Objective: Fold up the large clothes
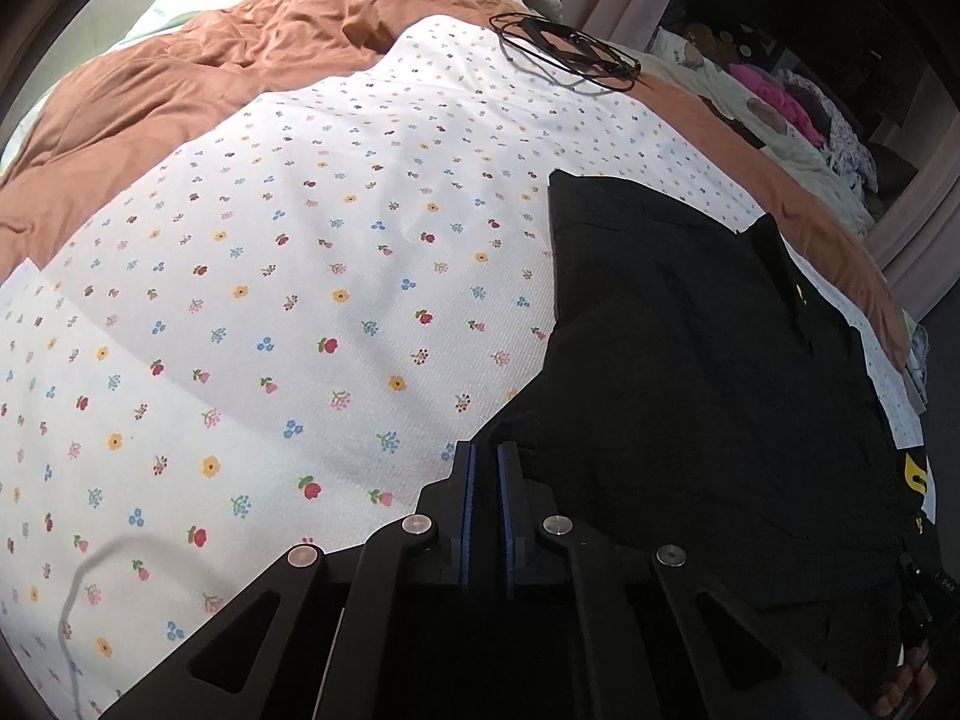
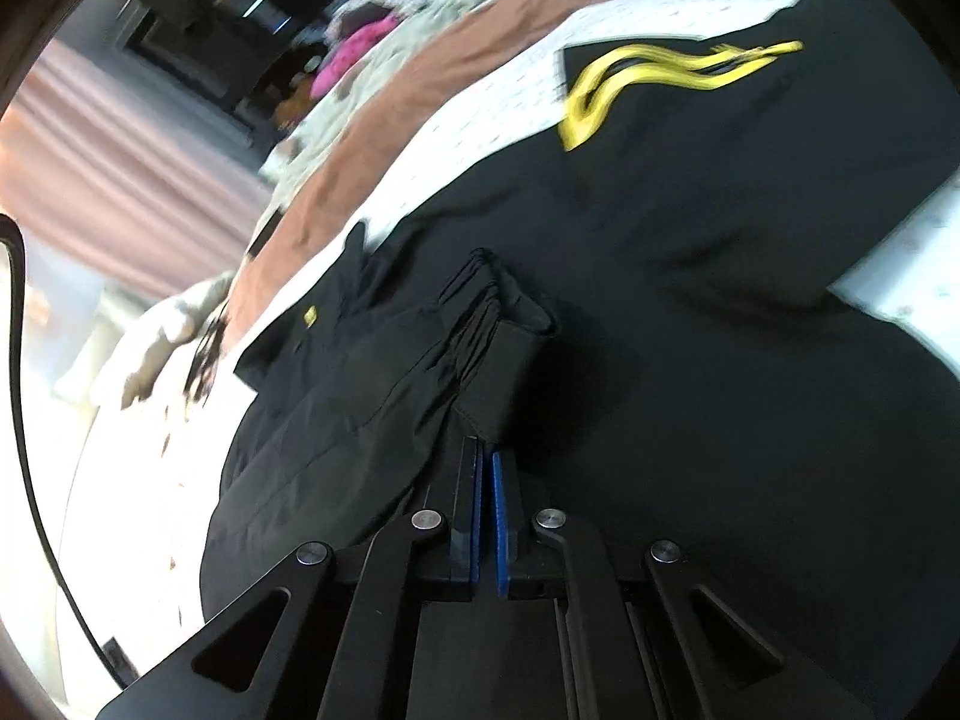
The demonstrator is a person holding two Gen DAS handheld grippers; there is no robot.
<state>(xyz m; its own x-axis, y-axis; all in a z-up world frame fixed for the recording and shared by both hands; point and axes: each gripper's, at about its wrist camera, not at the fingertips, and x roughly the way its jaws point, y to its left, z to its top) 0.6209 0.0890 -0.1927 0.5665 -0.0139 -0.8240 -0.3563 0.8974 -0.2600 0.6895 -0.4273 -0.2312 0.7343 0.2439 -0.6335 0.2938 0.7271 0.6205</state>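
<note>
The flowered sheet covers most of the bed and lies bare across its left and middle, giving wide open room there. Along the far edge a rust-coloured quilt is bunched up, and beside it, near the far right corner of the sheet, a pair of glasses rests with its arms folded.

The black garment lies on the right part of the sheet, its straight left edge well clear of the glasses and its near corner reaching down to the left gripper. That gripper's blue-padded jaws stand nearly pressed together at the garment's near edge; whether cloth sits between the pads is hard to tell, since black fabric and black gripper merge. A grey cable trails over the sheet at the lower left.

In the right wrist view, which is blurred, the garment fills the middle and right, with a yellow striped emblem near its far edge and a small yellow mark by its left edge. The right gripper is clamped on a gathered fold of the black cloth. Beyond the bed's right side a heap of mixed clothes and pink curtains crowd the space. A black cord runs down the left rim.
</note>
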